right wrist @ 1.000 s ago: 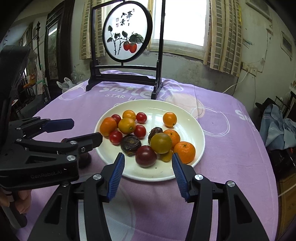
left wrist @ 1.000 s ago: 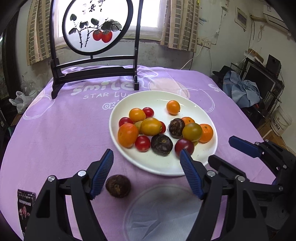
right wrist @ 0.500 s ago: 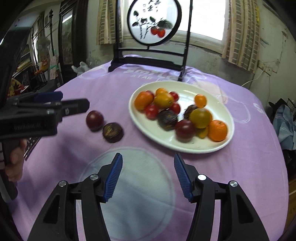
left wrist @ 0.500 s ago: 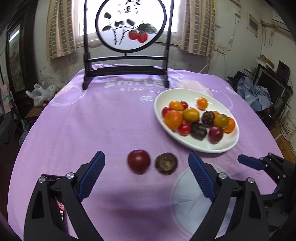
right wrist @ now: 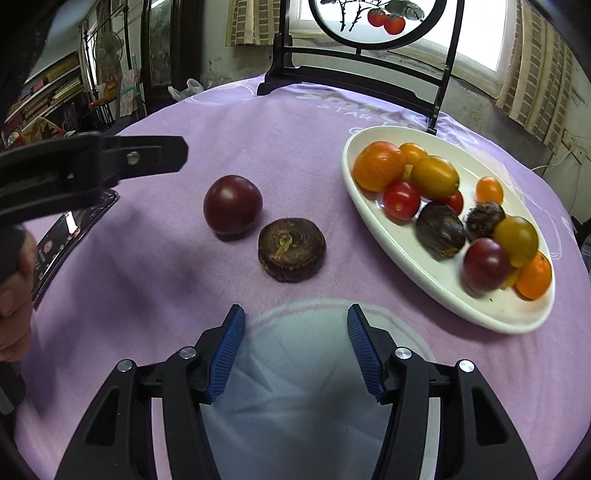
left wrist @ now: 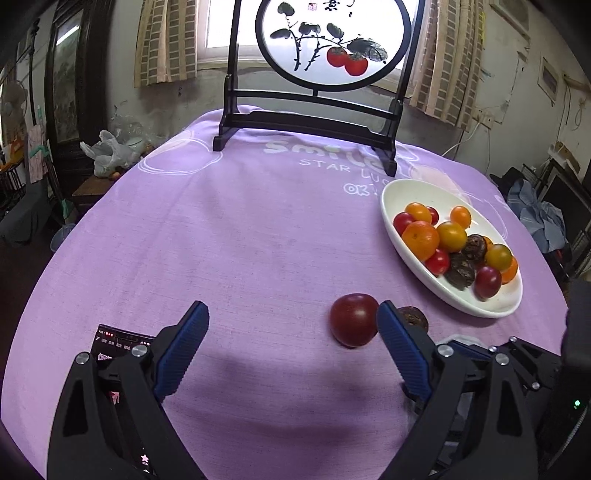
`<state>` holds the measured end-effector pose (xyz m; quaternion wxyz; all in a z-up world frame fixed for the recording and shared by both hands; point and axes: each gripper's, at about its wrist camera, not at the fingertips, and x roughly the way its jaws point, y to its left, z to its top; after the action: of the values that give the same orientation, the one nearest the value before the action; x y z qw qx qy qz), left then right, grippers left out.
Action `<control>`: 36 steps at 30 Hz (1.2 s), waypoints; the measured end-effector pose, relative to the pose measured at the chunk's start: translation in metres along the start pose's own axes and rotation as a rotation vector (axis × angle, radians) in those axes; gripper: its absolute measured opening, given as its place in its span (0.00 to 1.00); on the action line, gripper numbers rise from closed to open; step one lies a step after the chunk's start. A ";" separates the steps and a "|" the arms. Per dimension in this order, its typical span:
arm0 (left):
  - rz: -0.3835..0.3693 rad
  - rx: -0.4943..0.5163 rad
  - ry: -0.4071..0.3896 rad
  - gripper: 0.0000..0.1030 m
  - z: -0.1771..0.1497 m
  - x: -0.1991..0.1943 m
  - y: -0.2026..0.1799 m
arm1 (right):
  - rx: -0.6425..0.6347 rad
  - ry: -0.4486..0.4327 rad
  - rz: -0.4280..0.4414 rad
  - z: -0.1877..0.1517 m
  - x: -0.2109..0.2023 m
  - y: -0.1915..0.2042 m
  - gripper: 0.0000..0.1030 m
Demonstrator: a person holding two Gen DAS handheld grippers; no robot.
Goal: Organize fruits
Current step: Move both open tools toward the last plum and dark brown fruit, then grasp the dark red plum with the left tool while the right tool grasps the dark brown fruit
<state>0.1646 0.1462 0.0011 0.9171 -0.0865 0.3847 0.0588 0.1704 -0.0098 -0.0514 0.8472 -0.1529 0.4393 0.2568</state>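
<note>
Black plastic left claw [left wrist: 291, 354] and right claw [right wrist: 295, 354]: ribbed blue pads [right wrist: 227, 354], silver screw heads, triangular cut-outs in arms.

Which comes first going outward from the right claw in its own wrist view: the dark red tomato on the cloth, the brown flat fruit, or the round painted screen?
1. brown flat fruit, just ahead of the right claw.
2. dark red tomato, behind it, to the left.
3. round painted screen, at the table's far edge.
</note>
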 end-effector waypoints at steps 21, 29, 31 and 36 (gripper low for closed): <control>-0.013 0.083 0.095 0.89 -0.012 0.035 -0.032 | 0.111 -0.034 0.021 -0.029 -0.045 -0.055 0.41; 0.014 0.122 0.181 0.58 -0.008 0.073 -0.056 | 0.183 -0.077 0.054 -0.046 -0.059 -0.078 0.41; 0.032 0.141 0.163 0.39 -0.007 0.073 -0.062 | 0.195 -0.087 0.059 -0.048 -0.062 -0.082 0.41; 0.016 0.164 0.184 0.39 -0.009 0.065 -0.074 | 0.207 -0.127 0.059 -0.047 -0.074 -0.090 0.41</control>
<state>0.2169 0.0747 -0.0432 0.8815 -0.0132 0.4713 0.0262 0.1548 -0.1288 -0.0139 0.8766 -0.0354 0.4133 0.2439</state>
